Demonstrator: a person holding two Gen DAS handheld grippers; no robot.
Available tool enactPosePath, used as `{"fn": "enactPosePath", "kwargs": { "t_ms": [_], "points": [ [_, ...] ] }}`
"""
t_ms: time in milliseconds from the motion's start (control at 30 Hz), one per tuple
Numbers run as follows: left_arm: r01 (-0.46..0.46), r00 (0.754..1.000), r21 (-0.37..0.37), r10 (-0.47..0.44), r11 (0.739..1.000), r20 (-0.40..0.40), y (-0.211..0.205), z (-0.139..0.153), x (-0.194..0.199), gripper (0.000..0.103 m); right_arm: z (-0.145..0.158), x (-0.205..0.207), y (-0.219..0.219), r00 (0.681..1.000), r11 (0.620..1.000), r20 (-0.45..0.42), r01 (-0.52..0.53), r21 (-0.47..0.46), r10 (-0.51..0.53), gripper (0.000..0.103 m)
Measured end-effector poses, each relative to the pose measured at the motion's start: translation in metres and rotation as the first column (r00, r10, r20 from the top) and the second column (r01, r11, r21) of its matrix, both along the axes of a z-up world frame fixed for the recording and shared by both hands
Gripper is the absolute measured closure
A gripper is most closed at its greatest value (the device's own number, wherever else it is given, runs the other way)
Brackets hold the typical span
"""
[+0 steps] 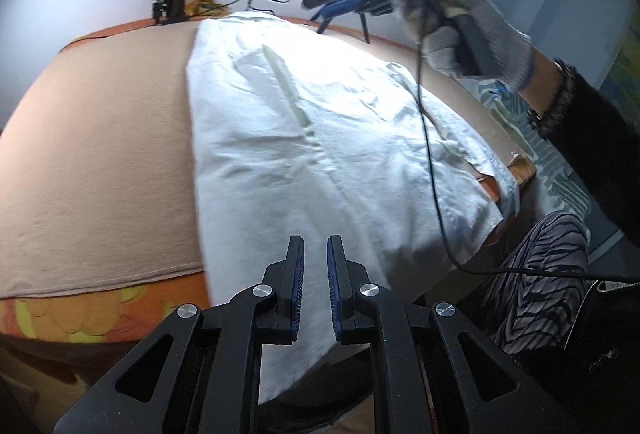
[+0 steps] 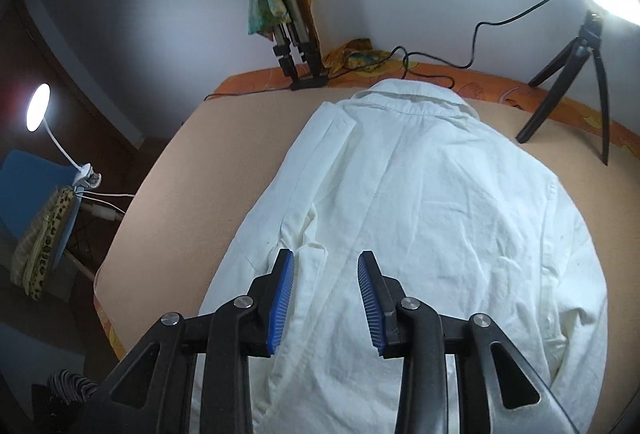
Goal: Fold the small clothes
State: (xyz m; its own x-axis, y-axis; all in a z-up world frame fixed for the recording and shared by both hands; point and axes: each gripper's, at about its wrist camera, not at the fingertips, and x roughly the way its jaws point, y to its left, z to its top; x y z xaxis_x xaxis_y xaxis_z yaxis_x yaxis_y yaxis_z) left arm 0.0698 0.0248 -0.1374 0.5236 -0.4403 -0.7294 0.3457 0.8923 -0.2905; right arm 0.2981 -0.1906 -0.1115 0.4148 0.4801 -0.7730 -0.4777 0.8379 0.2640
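Note:
A white collared shirt (image 2: 432, 218) lies spread on a beige-covered table (image 2: 208, 170), collar at the far end; it also shows in the left wrist view (image 1: 320, 138), its near end hanging over the table edge. My left gripper (image 1: 316, 246) hovers above the shirt's near hem, jaws a narrow gap apart and empty. My right gripper (image 2: 326, 262) hovers above the shirt near a folded sleeve, jaws wide open and empty. In the left wrist view the right gripper (image 1: 320, 4) is held high over the table's far side by a gloved hand (image 1: 476, 30).
A ring light on a small black tripod (image 2: 576, 82) stands at the far right of the table. A folded tripod (image 2: 288, 34) and cables lie at the far edge. A desk lamp (image 2: 40, 106) and a chair (image 2: 36, 178) stand left of the table.

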Motion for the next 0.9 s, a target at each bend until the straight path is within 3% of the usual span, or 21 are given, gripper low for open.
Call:
{"fn": "enactPosePath", "kwargs": {
  "t_ms": [200,367,733,900],
  "points": [
    [0.056,0.996,-0.002,-0.055,0.998,0.066,-0.027,0.013,0.002,0.093,0.018,-0.042,-0.078,0.995,0.997,0.064,0.071,0.031,-0.072,0.066],
    [0.138,0.987,-0.013,-0.136,0.99,0.087,-0.051,0.021,0.01,0.085,0.011,-0.071,-0.143,0.981,0.984,0.08,0.177,-0.003,-0.176,0.065],
    [0.286,0.955,-0.03,-0.283,0.958,0.087,-0.124,0.02,0.021,0.085,-0.033,-0.121,-0.289,0.918,0.915,-0.002,0.395,-0.084,-0.397,0.065],
    [0.314,0.948,-0.041,-0.311,0.949,0.065,-0.146,0.017,0.026,0.085,-0.067,-0.138,-0.329,0.896,0.902,-0.104,0.429,-0.049,-0.432,0.063]
  ]
}}
